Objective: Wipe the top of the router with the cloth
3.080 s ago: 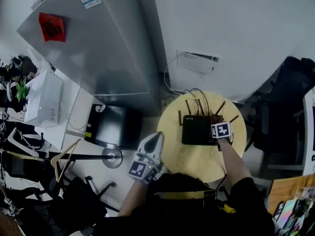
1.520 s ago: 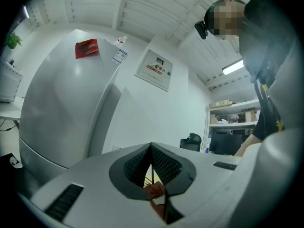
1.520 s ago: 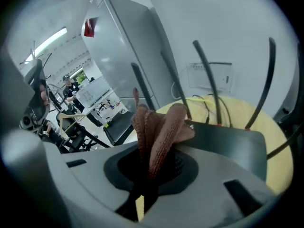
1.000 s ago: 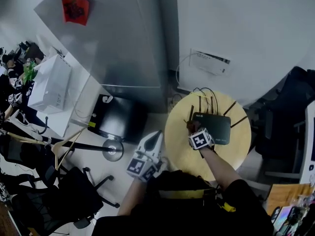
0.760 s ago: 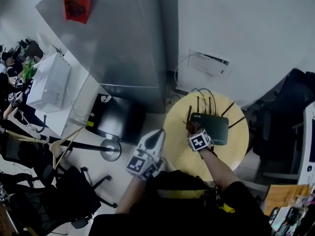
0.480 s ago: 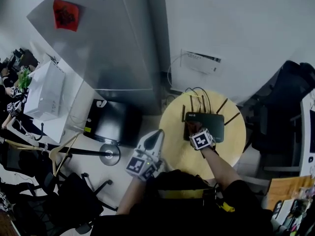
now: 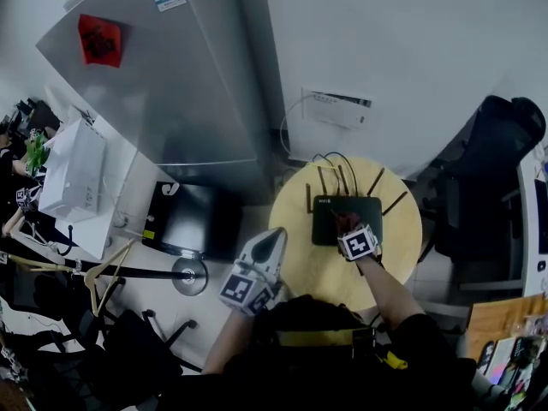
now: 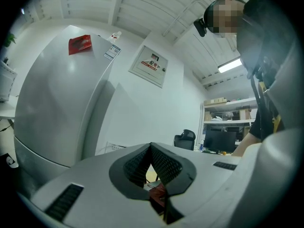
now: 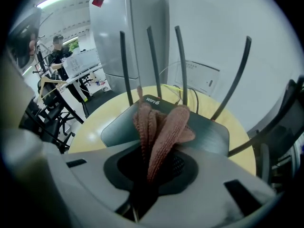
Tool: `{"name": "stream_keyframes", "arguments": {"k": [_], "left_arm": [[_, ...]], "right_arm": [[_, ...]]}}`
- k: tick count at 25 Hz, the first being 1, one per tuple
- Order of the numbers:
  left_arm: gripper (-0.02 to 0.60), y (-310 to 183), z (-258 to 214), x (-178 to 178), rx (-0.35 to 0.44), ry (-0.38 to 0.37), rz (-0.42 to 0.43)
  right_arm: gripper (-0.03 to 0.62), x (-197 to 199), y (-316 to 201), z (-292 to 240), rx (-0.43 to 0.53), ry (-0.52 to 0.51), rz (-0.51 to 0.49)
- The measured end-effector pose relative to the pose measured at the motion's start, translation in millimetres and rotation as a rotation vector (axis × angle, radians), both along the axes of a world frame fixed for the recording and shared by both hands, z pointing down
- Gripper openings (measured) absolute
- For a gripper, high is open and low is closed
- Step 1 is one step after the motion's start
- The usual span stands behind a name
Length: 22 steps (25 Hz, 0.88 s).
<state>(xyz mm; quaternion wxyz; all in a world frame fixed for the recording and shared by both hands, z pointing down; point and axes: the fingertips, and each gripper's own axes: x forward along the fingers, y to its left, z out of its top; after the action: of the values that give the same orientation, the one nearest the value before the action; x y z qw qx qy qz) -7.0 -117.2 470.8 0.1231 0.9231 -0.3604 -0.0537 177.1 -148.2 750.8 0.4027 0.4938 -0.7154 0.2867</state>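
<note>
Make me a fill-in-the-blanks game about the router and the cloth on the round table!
1. The right gripper is shut on a brown ___.
2. The cloth lies on top of the black ___.
3. The router sits on a round ___ table.
4. The left gripper is shut and holds ___.

Missing words: cloth, router, yellow, nothing.

I see upright antennas [image 9: 182, 65] fencing the router's [image 9: 213, 134] far edge, with cables [image 7: 336, 161] looped behind them. Bare table [image 7: 312, 268] lies open on my near side and left.
</note>
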Motion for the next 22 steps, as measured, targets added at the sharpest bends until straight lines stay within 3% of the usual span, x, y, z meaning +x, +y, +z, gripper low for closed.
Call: {"name": "stream_keyframes", "arguments": {"k": [5, 12, 16, 22], "left_arm": [[-0.008, 5, 4, 12, 0.002, -0.024, 0.048], [-0.009, 7, 0, 20, 0.004, -0.010, 0.044], [-0.009, 9, 7, 23, 0.005, -0.044, 0.078], [-0.008, 5, 0, 28, 0.006, -0.011, 0.061]], "right_arm": [[0.064, 28, 6, 1, 0.001, 0.018, 0.031], [0.064, 59, 10, -2, 0.027, 0.030, 0.083], [0.064, 75, 15, -1, 0.015, 0.028, 0.117], [0.064, 101, 19, -1, 0.025, 0.047, 0.159]]}}
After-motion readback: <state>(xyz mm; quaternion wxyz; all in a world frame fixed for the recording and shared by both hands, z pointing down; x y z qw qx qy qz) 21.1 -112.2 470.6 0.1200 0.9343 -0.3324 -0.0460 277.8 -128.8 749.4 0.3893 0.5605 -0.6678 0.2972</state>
